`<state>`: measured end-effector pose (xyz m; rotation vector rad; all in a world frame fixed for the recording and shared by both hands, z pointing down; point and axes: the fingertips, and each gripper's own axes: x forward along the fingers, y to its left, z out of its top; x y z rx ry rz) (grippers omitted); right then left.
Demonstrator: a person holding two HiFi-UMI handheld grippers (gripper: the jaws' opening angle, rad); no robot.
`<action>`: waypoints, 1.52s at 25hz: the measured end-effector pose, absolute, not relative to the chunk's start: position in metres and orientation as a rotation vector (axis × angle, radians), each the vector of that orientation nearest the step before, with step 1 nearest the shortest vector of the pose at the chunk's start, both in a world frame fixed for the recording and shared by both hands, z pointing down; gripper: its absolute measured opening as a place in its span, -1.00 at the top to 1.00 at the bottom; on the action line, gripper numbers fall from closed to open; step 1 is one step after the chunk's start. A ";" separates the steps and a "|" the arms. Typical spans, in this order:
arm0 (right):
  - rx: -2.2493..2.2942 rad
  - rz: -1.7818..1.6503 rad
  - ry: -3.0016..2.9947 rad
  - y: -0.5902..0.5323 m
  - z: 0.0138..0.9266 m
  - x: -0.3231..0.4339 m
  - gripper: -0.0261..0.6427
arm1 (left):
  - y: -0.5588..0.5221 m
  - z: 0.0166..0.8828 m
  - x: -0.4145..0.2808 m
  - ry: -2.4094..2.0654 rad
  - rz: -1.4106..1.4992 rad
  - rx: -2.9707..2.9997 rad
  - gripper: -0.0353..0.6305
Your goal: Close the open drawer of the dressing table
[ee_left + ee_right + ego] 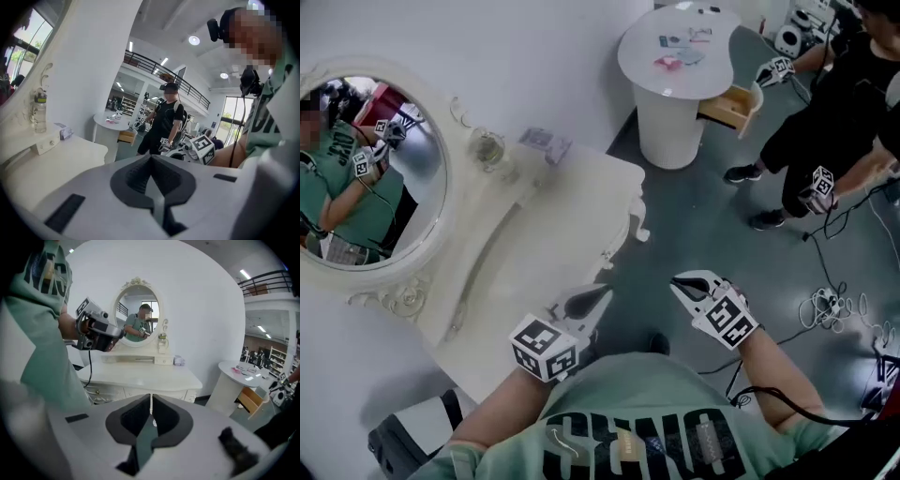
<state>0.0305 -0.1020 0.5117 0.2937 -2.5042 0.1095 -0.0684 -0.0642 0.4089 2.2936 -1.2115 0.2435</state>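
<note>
Nearest the camera was the person's green shirt (pixel 656 394), with both arms held out over the grey floor (pixel 722 225). The left gripper (pixel 602 292) had its jaws pressed together with nothing in them. The right gripper (pixel 678 281) was down to a hairline slit, also empty. Both hung in the air just off the near-right front edge of the white dressing table (pixel 581 187) and touched none of it.

In the right gripper view, the drawer front (pixel 113 392) with its little knob sat just past the jaw tips and a touch to the left, clear of them. It looked flush with the rest of the carved front as far as I could tell, so pushed in rather than open.

Farther back on the tabletop stood a clear bottle (pixel 487 148) and a small box (pixel 546 142), with the oval mirror (pixel 384 169) off to the left. Way over at the far right there was a round white table (pixel 675 56) with a wooden drawer (pixel 733 105) sticking out. Another person (pixel 834 103) in black stood beside it, holding grippers too.
</note>
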 end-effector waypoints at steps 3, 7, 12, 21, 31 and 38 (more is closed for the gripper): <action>0.257 0.124 -2.572 -0.104 0.483 0.028 0.86 | -0.058 0.392 -0.069 -1.305 0.206 2.286 0.87; 0.186 0.102 -2.620 -0.097 0.451 0.009 0.86 | -0.038 0.370 -0.090 -1.410 0.156 2.256 0.87; 0.043 0.053 -2.671 -0.088 0.418 -0.044 0.87 | -0.011 0.351 -0.150 -1.563 0.081 2.191 0.87; -0.170 0.013 -2.696 -0.061 0.372 -0.178 0.87 | 0.034 0.312 -0.290 -1.773 -0.089 2.136 0.87; -0.389 0.010 -2.701 -0.047 0.344 -0.276 0.87 | 0.074 0.303 -0.376 -1.964 -0.180 2.014 0.87; -0.664 0.086 -2.694 -0.077 0.336 -0.309 0.87 | 0.073 0.305 -0.387 -2.175 -0.186 1.821 0.87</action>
